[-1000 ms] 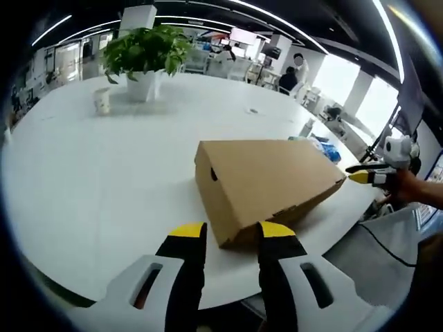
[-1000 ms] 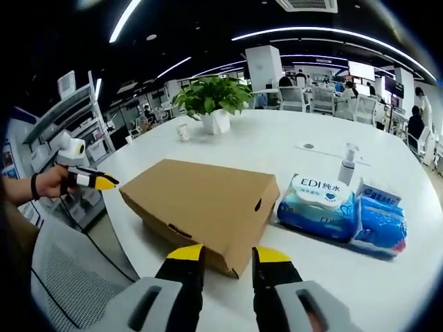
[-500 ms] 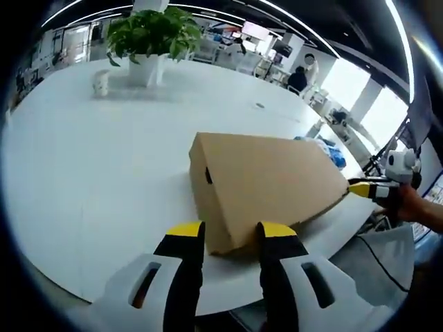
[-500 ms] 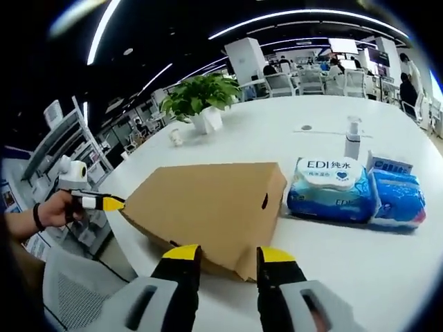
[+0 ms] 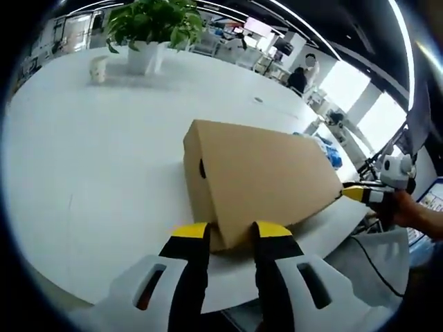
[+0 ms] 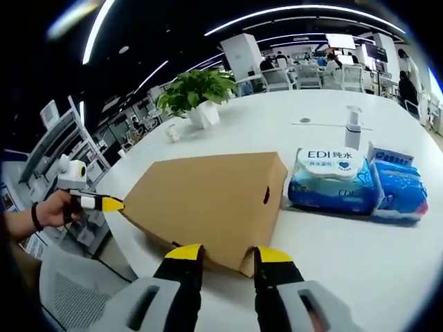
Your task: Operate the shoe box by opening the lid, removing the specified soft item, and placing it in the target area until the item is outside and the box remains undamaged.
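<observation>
While both claws gape empty, the shoe box (image 5: 256,180) lies lid-shut between left claw (image 5: 231,231) and right claw (image 6: 226,253).

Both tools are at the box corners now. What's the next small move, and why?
Probably ease both tools upward together to start lifting the lid. The shoe box is closed on the white table, with the left tool and right tool each open at a near lower corner, so nothing inside can be reached yet.

Matt brown cardboard shoe box (image 5: 259,176) on a smooth white table (image 5: 90,145), beside glossy plastic wipe packs (image 6: 331,183).
</observation>
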